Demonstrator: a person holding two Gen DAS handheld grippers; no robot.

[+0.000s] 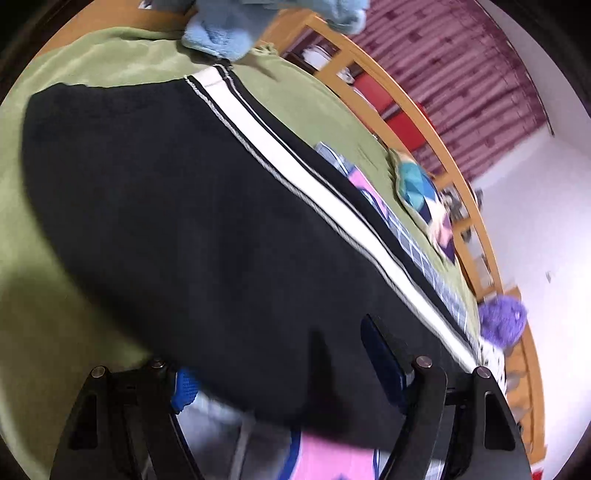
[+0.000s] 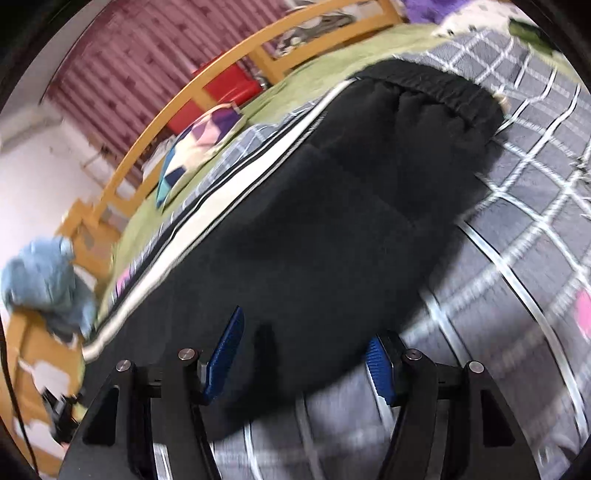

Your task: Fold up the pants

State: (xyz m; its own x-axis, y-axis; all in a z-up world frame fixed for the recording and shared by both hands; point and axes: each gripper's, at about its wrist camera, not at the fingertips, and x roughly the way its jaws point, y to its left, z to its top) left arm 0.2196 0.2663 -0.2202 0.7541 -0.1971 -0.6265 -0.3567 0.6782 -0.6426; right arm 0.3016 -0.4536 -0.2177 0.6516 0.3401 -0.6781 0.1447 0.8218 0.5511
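Note:
Black pants [image 1: 177, 206] with a white side stripe [image 1: 295, 173] lie spread on the bed. In the left wrist view my left gripper [image 1: 280, 369] is open, its blue-padded fingers [image 1: 384, 365] wide apart over the pants' near edge. In the right wrist view the same pants [image 2: 332, 206] show with their elastic waistband [image 2: 436, 88] at the far end. My right gripper [image 2: 306, 350] is open, its blue pads [image 2: 225, 354] straddling the near edge of the black fabric. Neither gripper holds cloth.
A green blanket [image 1: 92, 62] and a grey checked sheet [image 2: 535, 206] cover the bed. A wooden bed rail [image 1: 417, 122] runs along the far side. A light blue garment [image 1: 229, 29], a multicoloured cushion [image 2: 199, 147] and a purple plush item [image 1: 502, 321] lie nearby.

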